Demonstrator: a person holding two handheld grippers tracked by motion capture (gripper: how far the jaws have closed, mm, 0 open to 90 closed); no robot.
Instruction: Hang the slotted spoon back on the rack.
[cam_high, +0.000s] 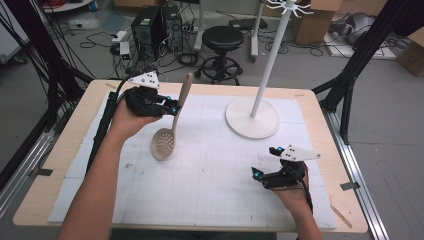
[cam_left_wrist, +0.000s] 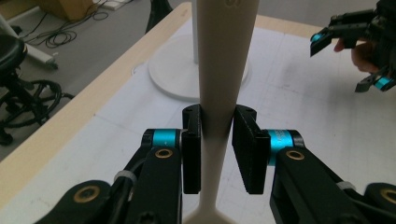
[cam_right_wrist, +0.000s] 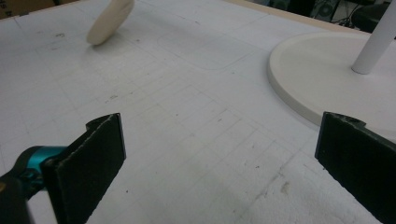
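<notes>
**Slotted spoon lifted, hanging on stand not yet done**

Slotted spoon (cam_high: 172, 122) was the work piece: beige, perforated bowl low, handle pointing up and away, raised over the left-centre of the table (cam_high: 60, 165). Going by size: the table carried a white gridded mat (cam_high: 210, 170); on its far right side stood a white hook stand (cam_high: 252, 116) with a round base and tall pole, hooks at the top. Left hand-held gripper (cam_left_wrist: 216, 140) was pinching the spoon handle mid-length, pads tight on both sides. Right hand-held gripper (cam_right_wrist: 219, 158) was spread wide, nothing between its pads, low over the mat near the stand base, well apart from the spoon.

Progress, as a judgement: pick-up looked done, spoon off the mat or just tipped on its bowl edge, cannot tell which. Left to do: likely carry it to the stand and hang it; spoon and stand were well apart.

Writing: a small embossed mark near the handle's top in the left gripper view, too blurred to read. No other labels legible.
</notes>
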